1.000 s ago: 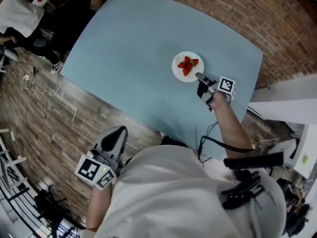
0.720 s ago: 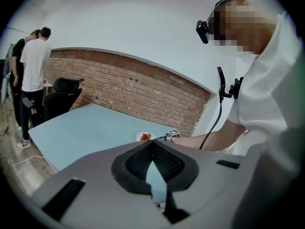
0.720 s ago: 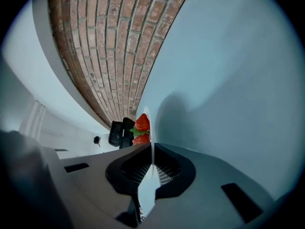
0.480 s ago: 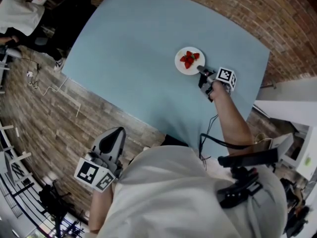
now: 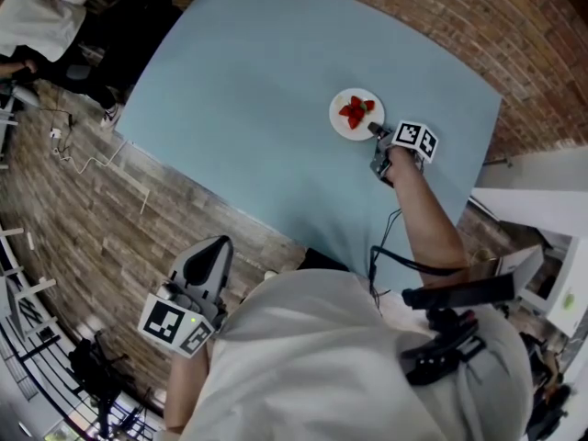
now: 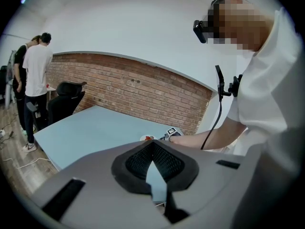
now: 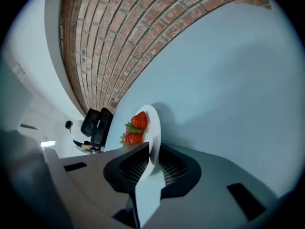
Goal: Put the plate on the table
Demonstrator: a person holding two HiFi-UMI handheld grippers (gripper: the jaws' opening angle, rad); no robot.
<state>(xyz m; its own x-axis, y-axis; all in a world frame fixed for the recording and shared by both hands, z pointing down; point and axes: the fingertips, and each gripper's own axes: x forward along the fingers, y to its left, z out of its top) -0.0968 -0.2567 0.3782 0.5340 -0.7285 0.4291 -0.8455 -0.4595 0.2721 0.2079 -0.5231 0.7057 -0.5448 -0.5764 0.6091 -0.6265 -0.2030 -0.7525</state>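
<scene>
A white plate carrying strawberries lies flat on the light blue table, toward its far right. My right gripper is at the plate's near rim. In the right gripper view the plate has its edge in the gap of the right gripper; the jaws are opening and the pads stand just off the rim. My left gripper hangs low at my left side, off the table. The left gripper holds nothing, and a narrow gap shows between its jaws.
Two people stand by a black chair beyond the table's far left corner. Cables trail across the brick-pattern floor. A brick wall runs behind the table, and white furniture stands at the right.
The plate and my right gripper shifted slightly farther across the table and then settled there. The left gripper stayed where it was.
</scene>
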